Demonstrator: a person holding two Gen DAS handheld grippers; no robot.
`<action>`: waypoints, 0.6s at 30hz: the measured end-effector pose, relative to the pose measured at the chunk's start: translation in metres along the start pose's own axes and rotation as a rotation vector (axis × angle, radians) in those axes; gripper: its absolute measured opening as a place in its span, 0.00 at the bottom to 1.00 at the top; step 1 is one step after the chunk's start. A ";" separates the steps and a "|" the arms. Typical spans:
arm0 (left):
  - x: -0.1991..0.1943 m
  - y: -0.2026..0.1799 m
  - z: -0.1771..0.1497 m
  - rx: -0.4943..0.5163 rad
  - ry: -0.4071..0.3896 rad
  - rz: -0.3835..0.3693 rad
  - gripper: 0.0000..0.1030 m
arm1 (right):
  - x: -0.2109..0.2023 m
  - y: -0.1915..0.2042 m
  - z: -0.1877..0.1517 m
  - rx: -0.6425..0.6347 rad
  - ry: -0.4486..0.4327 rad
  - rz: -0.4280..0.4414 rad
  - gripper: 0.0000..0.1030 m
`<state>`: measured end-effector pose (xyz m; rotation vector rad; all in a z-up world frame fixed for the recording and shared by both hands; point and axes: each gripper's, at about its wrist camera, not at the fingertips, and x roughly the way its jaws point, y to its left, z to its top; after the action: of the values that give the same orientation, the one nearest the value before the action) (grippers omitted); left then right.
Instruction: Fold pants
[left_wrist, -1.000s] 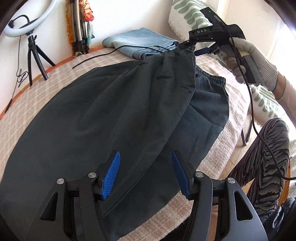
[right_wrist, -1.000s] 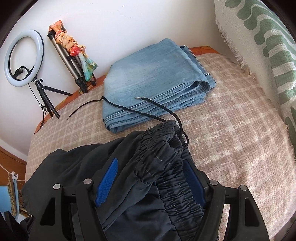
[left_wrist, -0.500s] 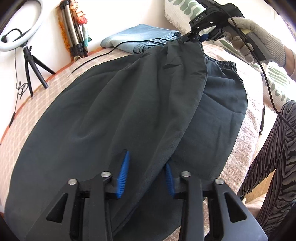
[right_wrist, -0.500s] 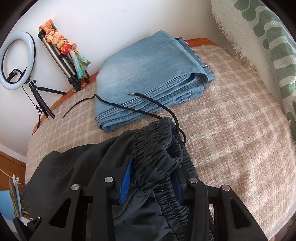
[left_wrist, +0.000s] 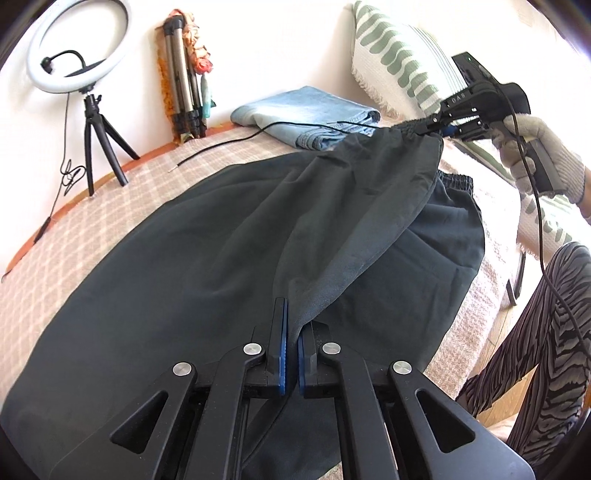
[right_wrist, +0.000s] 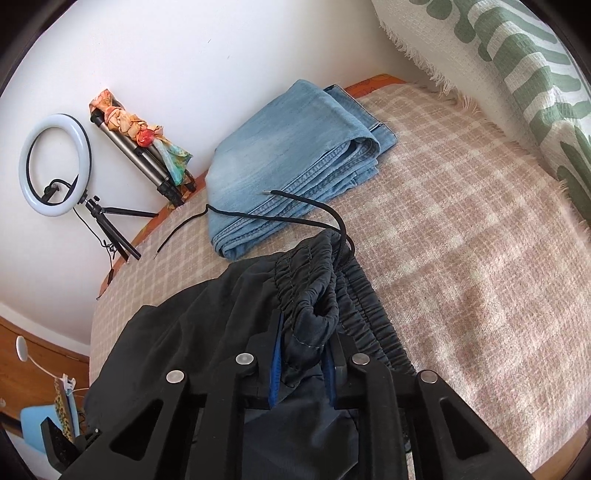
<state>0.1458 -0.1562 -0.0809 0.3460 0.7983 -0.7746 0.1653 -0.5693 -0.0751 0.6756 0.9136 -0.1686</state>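
Dark grey pants (left_wrist: 229, 251) lie spread on the checked bed cover (left_wrist: 110, 206). My left gripper (left_wrist: 291, 325) is shut on a fold of the pants' fabric near the leg end. My right gripper (right_wrist: 303, 332) is shut on the gathered elastic waistband (right_wrist: 314, 280) and holds it lifted off the bed; it also shows in the left wrist view (left_wrist: 439, 123), held by a gloved hand. The upper layer of the pants is stretched between the two grippers. A black drawstring (right_wrist: 303, 218) trails from the waistband.
Folded blue jeans (right_wrist: 291, 158) lie at the back of the bed, the drawstring across them. A ring light on a tripod (left_wrist: 79, 55) and a folded tripod (left_wrist: 184, 96) stand by the wall. A green-patterned pillow (right_wrist: 517, 62) is at the right. The person's leg (left_wrist: 535, 332) stands beside the bed.
Both grippers have closed from open: the left on the pants' fabric, the right on the waistband. The waistband end is lifted and the upper layer is pulled taut.
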 end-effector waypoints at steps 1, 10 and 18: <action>-0.005 0.002 0.000 -0.009 -0.010 -0.005 0.03 | -0.005 -0.001 -0.004 0.003 -0.001 0.007 0.17; -0.020 -0.014 -0.018 0.032 -0.010 -0.033 0.02 | -0.030 -0.016 -0.046 -0.003 0.004 -0.017 0.16; -0.024 -0.027 -0.035 0.075 0.020 -0.044 0.02 | -0.026 -0.039 -0.080 0.028 0.046 -0.037 0.15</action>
<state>0.0975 -0.1441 -0.0862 0.4052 0.7991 -0.8453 0.0797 -0.5549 -0.1066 0.6910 0.9694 -0.1995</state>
